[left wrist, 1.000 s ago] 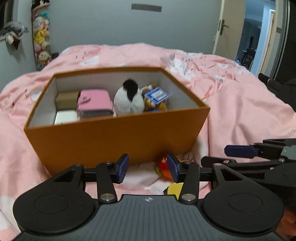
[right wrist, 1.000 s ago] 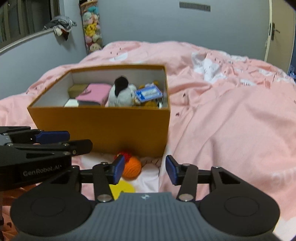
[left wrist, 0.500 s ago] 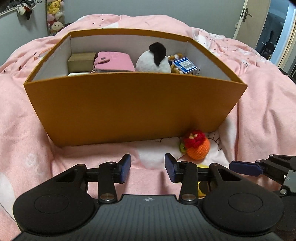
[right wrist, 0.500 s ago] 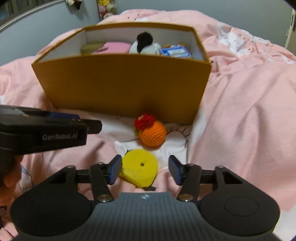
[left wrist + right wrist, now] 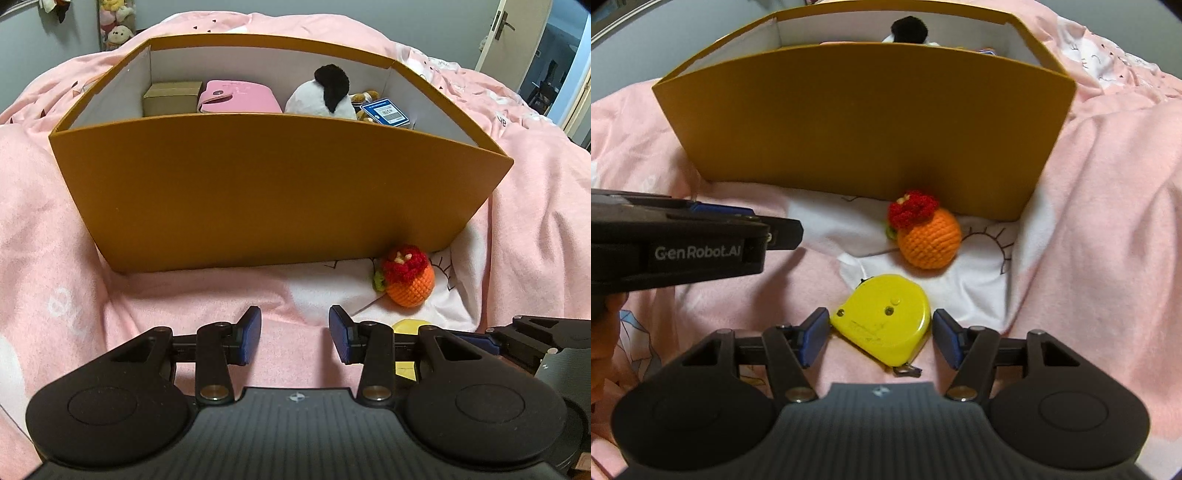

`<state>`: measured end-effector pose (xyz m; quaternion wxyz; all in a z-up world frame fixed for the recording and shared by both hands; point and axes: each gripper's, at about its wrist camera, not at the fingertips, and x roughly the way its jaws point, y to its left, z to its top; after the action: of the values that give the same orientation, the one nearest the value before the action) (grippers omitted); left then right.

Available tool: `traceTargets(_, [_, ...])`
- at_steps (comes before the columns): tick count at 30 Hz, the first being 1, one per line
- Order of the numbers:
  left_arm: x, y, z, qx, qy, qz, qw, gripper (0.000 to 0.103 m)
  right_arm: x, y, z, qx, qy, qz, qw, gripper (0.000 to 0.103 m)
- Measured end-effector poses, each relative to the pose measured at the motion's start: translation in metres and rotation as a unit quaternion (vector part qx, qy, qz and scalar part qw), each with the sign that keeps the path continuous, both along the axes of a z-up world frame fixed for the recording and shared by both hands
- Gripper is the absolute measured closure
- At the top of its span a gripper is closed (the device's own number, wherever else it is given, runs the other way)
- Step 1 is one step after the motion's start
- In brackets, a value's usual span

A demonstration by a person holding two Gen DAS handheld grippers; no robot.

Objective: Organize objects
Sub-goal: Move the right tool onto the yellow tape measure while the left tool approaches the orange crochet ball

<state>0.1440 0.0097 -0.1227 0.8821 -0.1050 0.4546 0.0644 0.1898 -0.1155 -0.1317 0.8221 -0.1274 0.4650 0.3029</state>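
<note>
Both grippers came lower; right gripper (image 5: 879, 334), jaws just widened, straddles the tape measure (image 5: 884, 319) untouched; left gripper (image 5: 294, 334) open, empty.

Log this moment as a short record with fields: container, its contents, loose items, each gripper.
container: orange box on pink bedding
contents: brown carton, pink wallet, black-and-white plush, blue-labelled pack
loose items: crocheted orange, yellow tape measure, both in front of the box
left gripper: open, nothing between the pads
right gripper: open, straddling the tape measure, pads not pressing
</note>
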Motion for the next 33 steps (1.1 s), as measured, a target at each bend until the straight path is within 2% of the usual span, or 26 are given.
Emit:
traceTargets(7, [0.0,0.003,-0.001,-0.017,0.0,-0.003,0.9999,0.055,-0.003,-0.003,0.002,0.0,-0.006,0.001,1.0,0.041])
traceTargets(12, [0.0,0.001,0.003,-0.033,-0.012,-0.022,0.9991,0.055,-0.006,-0.017,0.018,0.006,-0.026,-0.022,0.999,0.042])
traceTargets(13, [0.0,-0.001,0.005,-0.036,-0.018,-0.03,0.9987,0.055,-0.006,-0.022,0.023,0.008,-0.034,-0.032,0.999,0.056])
traceTargets(14, [0.0,-0.003,0.007,-0.039,-0.025,-0.041,0.9981,0.055,-0.004,-0.027,0.028,0.006,-0.047,-0.044,0.998,0.084])
traceTargets(15, [0.001,-0.007,0.009,-0.041,-0.032,-0.055,0.9971,0.055,0.0,-0.033,0.032,0.011,-0.045,-0.053,0.998,0.103])
traceTargets(16, [0.002,-0.01,0.01,-0.042,-0.038,-0.067,0.9962,0.055,0.004,-0.036,0.036,0.014,-0.045,-0.065,0.997,0.099])
traceTargets(19, [0.007,-0.018,0.014,-0.043,-0.05,-0.089,0.9938,0.055,0.013,-0.049,0.037,0.025,-0.029,-0.09,0.995,0.094])
traceTargets(22, [0.012,-0.019,0.014,-0.039,-0.046,-0.091,0.994,0.058,0.013,-0.053,0.037,0.057,-0.003,-0.081,0.995,0.092])
traceTargets(23, [0.013,-0.018,0.013,-0.034,-0.038,-0.088,0.9948,0.059,0.009,-0.048,0.038,0.057,-0.005,-0.071,0.996,0.088])
traceTargets(25, [0.013,-0.017,0.01,-0.014,-0.018,-0.078,0.9966,0.06,0.005,-0.037,0.034,0.054,-0.013,-0.048,0.997,0.06])
traceTargets(27, [0.012,-0.014,0.007,-0.004,-0.008,-0.07,0.9975,0.06,0.004,-0.028,0.03,0.042,-0.016,-0.032,0.998,0.053])
traceTargets(30, [0.011,-0.01,0.003,-0.005,0.001,-0.064,0.9979,0.06,0.007,-0.016,0.02,0.024,-0.003,-0.026,0.999,0.051])
traceTargets(33, [0.011,-0.008,0.001,-0.004,0.004,-0.062,0.9981,0.06,0.015,-0.007,0.007,0.01,0.011,-0.029,0.999,0.039])
